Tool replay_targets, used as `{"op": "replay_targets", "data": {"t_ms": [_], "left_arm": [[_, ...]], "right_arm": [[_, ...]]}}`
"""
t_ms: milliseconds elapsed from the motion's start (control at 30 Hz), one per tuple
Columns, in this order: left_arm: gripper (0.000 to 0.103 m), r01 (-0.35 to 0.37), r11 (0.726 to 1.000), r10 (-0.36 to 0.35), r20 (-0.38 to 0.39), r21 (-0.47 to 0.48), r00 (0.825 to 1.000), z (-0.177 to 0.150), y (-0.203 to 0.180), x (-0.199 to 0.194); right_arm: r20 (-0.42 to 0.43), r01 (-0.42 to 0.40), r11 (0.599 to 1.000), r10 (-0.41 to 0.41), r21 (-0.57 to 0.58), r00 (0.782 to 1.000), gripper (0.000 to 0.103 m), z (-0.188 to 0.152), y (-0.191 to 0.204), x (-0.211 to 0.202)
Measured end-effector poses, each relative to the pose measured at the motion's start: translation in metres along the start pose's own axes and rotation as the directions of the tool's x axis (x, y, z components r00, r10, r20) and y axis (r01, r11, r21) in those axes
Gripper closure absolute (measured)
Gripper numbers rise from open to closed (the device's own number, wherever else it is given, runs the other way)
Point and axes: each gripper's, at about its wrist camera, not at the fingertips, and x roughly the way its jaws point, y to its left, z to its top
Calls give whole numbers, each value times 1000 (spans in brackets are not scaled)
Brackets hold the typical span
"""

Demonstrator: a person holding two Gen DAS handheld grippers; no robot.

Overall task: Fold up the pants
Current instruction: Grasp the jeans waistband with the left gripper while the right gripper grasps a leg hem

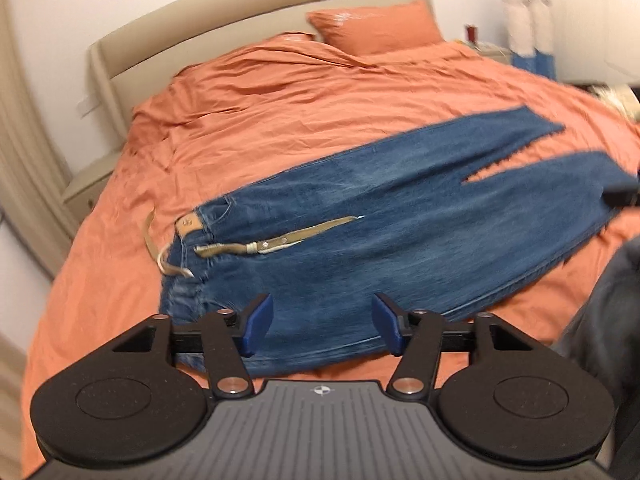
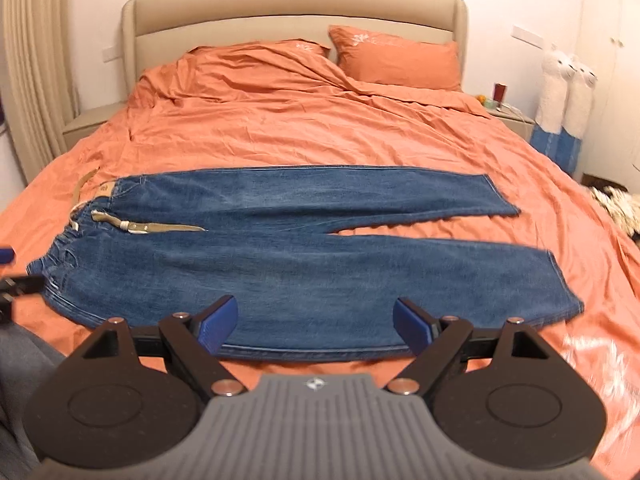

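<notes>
Left hand-held gripper (image 1: pixel 322 324) is tilting downward over the near edge of the jeans (image 1: pixel 400 224), its blue pads (image 1: pixel 260 322) spread apart and grasping nothing. Right hand-held gripper (image 2: pixel 316 326) is angling down likewise over the nearer leg, released and empty. The jeans are lying flat across the orange bed (image 2: pixel 300 132), waistband left, belt (image 2: pixel 160 227) trailing, legs slightly parted. Beyond are sitting a pillow (image 2: pixel 400 60) and headboard (image 2: pixel 296 12).

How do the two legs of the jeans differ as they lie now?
The far leg lies straight with its hem cut square; the near leg runs further right, and its hem looks rounded. The belt end lies beside the far leg's top, not the near leg's. Both lie flat and unfolded on the orange bedding.
</notes>
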Motion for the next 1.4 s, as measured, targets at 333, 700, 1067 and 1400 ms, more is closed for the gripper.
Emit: {"op": "replay_targets", "data": {"t_ms": [333,700,1067,1400], "left_arm": [[37,135,934,-72,-195,332,978,-5,70,64],[36,352,790,-64,-503,502,862,-46,77,166],[81,266,783,57,-491,562,869,-55,63,186],[98,77,938,53,-357,339,933,13,93,149]], "right_arm": [[62,-26,965,43,-259,997,25,24,-52,27],[-215,-131,951,71,-279,974,69,54,-117,113],[-320,-84,898,-66,-433,945,72,67,-195,144],[-436,-161,812,-124,-561,891,74,18,-233,172]]}}
